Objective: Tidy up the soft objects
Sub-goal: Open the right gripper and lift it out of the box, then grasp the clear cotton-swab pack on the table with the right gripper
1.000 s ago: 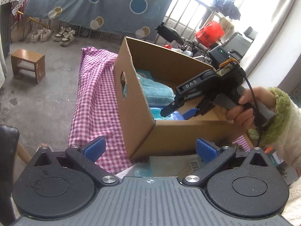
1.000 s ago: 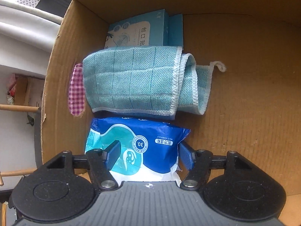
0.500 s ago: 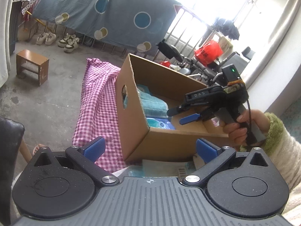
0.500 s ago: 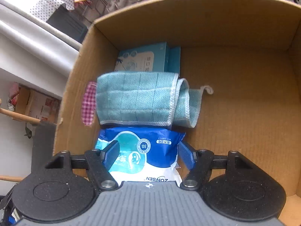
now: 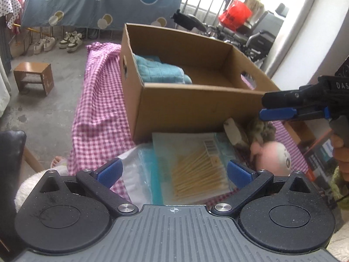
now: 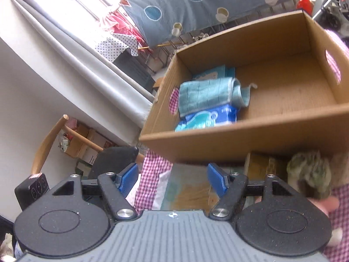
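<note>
A cardboard box [image 5: 196, 107] stands on a pink checked cloth [image 5: 98, 113]. In it lie a folded teal towel [image 6: 205, 96], a blue wipes pack [image 6: 209, 118] and a light blue box [image 6: 213, 73]. In front of the box lie a clear packet of cotton swabs [image 5: 196, 166], a white bag [image 5: 135, 174] and a plush toy [image 5: 270, 152], pink and grey-brown. My left gripper [image 5: 174, 172] is open and empty above the swab packet. My right gripper [image 6: 172, 180] is open and empty outside the box's near wall; it shows in the left wrist view [image 5: 277, 107] above the plush toy.
A wooden stool [image 5: 35, 78] and shoes [image 5: 59, 41] stand on the concrete floor at left. A patterned sheet [image 5: 98, 2] hangs behind. A black chair back [image 5: 11, 163] is at the near left. Bikes and a wheelchair [image 5: 257, 37] are at the back right.
My right gripper has drawn back out of the box and now hovers in front of it above the plush toy. My left gripper has tilted down toward the swab packet.
</note>
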